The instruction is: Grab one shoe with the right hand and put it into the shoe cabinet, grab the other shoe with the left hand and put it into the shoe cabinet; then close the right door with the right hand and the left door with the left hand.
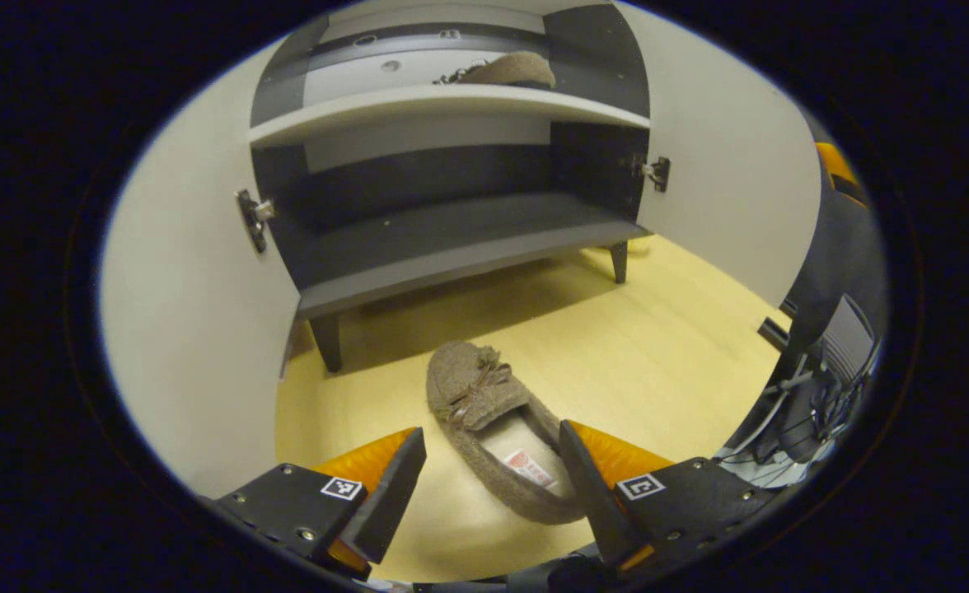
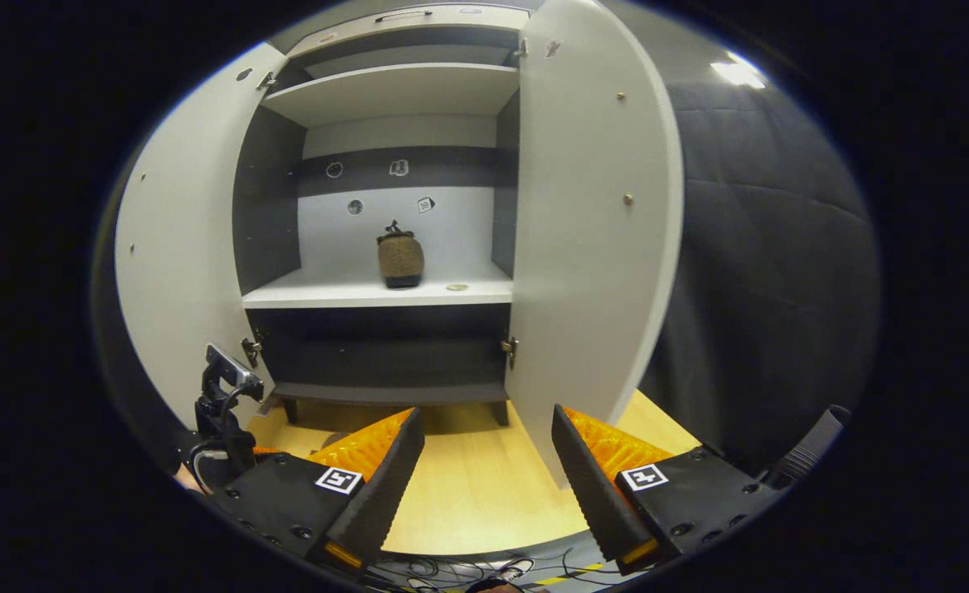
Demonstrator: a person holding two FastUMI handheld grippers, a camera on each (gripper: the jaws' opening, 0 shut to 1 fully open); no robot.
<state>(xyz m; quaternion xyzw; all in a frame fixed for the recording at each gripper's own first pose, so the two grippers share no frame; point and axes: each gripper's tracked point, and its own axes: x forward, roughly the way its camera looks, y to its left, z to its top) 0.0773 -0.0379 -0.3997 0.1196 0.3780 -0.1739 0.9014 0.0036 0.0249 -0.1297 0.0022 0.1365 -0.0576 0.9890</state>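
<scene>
Left claw (image 1: 491, 486) spread above floor shoe (image 1: 497, 428), cabinet doors (image 2: 596, 231) wide open

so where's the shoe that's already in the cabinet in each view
Left gripper view: shoe on the shelf lies at top centre, seen from its side, on the white middle shelf.
Right gripper view: same shoe sits mid-frame, seen end-on, on that shelf.
Shared landmark: the white middle shelf, between the two open doors.

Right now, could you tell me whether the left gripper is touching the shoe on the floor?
Cannot tell. In the left gripper view, the open left gripper straddles the shoe, and one finger overlaps its heel, hiding any gap.
</scene>
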